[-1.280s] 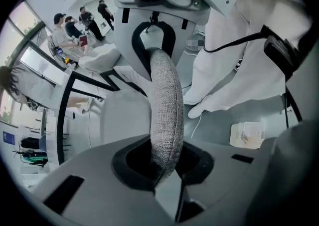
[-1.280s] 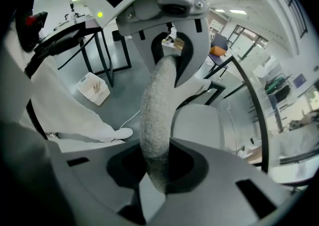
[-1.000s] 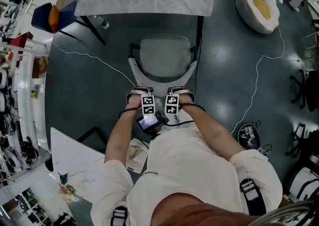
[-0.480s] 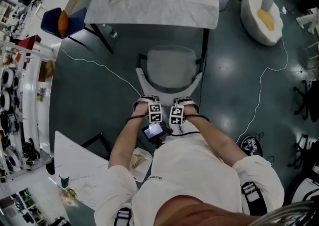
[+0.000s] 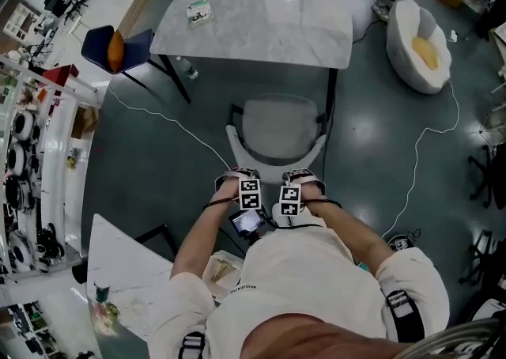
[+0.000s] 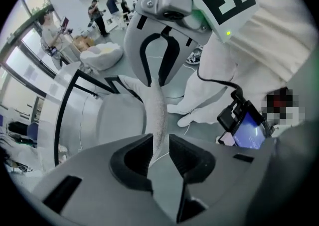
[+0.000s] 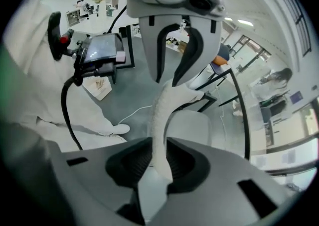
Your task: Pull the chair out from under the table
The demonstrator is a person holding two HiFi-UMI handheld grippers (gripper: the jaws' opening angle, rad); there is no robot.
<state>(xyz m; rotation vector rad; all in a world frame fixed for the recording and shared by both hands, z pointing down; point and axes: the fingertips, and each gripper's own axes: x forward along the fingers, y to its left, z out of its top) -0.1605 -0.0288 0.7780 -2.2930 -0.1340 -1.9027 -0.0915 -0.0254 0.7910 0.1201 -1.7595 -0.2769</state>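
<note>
A grey-seated chair [image 5: 277, 122] with a white backrest [image 5: 236, 144] stands clear of the marble table [image 5: 261, 21], its back toward me. My left gripper [image 5: 248, 185] and right gripper [image 5: 291, 190] point down side by side over the backrest's top edge. Their jaws have just been opening. The backrest edge [image 6: 157, 115] runs between the jaws of the left gripper [image 6: 160, 153], with a gap beside it. The same backrest edge [image 7: 160, 115] lies between the jaws of the right gripper [image 7: 158, 163], nearly filling the gap. Both are open.
A blue chair [image 5: 118, 47] stands left of the table and a white beanbag [image 5: 419, 41] to its right. A white cable [image 5: 166, 116] trails over the floor. A second white table [image 5: 118, 270] sits at lower left, with shelves [image 5: 32, 152] along the left wall. A small box [image 5: 199, 11] lies on the marble table.
The view has shifted, so more of the marble table shows. Both grippers have lifted a little at the backrest. The chair keeps its distance from the table.
</note>
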